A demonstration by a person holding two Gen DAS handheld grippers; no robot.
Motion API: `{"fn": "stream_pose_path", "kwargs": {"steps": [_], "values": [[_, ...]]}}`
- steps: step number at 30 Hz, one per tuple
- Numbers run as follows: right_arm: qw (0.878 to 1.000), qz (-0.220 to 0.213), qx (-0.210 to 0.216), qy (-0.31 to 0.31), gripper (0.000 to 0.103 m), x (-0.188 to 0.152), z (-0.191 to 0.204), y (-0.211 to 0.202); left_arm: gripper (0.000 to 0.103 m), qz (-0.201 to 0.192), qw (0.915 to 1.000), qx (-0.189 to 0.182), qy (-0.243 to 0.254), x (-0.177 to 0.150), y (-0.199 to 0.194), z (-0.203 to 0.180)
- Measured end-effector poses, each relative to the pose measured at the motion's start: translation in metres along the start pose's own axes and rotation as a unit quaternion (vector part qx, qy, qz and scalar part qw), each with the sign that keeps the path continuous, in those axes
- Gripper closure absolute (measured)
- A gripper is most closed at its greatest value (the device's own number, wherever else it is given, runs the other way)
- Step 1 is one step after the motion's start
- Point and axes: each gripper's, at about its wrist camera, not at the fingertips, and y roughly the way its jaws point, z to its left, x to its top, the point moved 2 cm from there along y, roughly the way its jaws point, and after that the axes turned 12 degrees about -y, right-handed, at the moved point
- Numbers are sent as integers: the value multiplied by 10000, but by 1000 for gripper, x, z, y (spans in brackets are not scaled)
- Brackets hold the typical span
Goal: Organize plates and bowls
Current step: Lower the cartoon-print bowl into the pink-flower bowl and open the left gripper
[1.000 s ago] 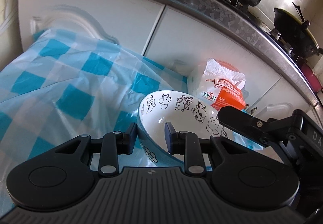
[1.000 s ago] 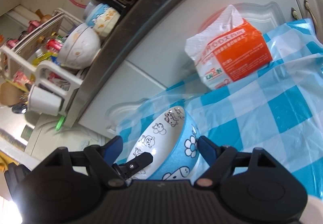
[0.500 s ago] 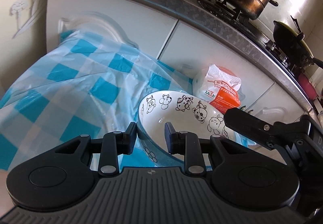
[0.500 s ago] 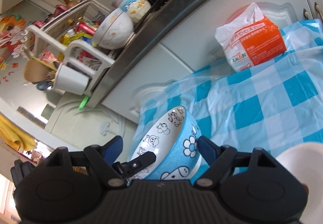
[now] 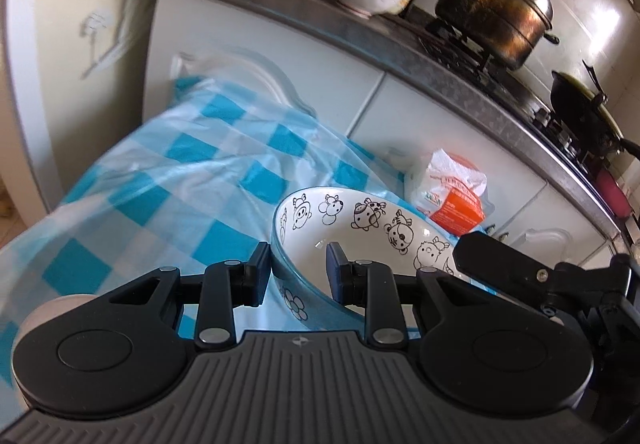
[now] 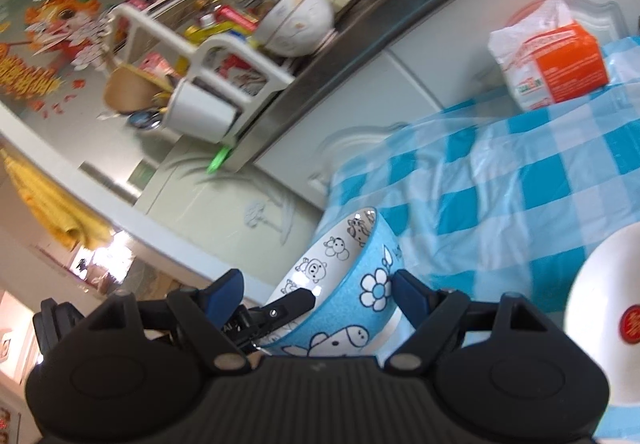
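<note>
Bowl carried toward the stack at 12 o'clock.
Left hand-held gripper [image 5: 296,270] pinches the bowl [image 5: 360,240] rim; right hand-held gripper [image 6: 318,290] seemingly brackets it loosely. Next: set down level.

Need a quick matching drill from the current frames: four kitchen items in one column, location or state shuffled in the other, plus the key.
Items
1. cartoon bowl
2. steamer pot
3. orange-and-white packet
4. white plate with red mark

Places or states
A. on the stove burner
B. on the checked cloth, against the cabinet door
C. rim clamped by the left gripper, with the right gripper straddling it
D. lying on the checked cloth at the right edge of the right wrist view

Pairs: 1-C, 2-A, 3-B, 4-D
</note>
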Motion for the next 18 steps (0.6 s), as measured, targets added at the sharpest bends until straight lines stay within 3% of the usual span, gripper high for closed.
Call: {"fn": "stream_pose_path", "kwargs": {"steps": [18], "values": [[9939,546,873,-384,21,-32,67,23,73,-458,9973,525,-227,4,-64,57]]}}
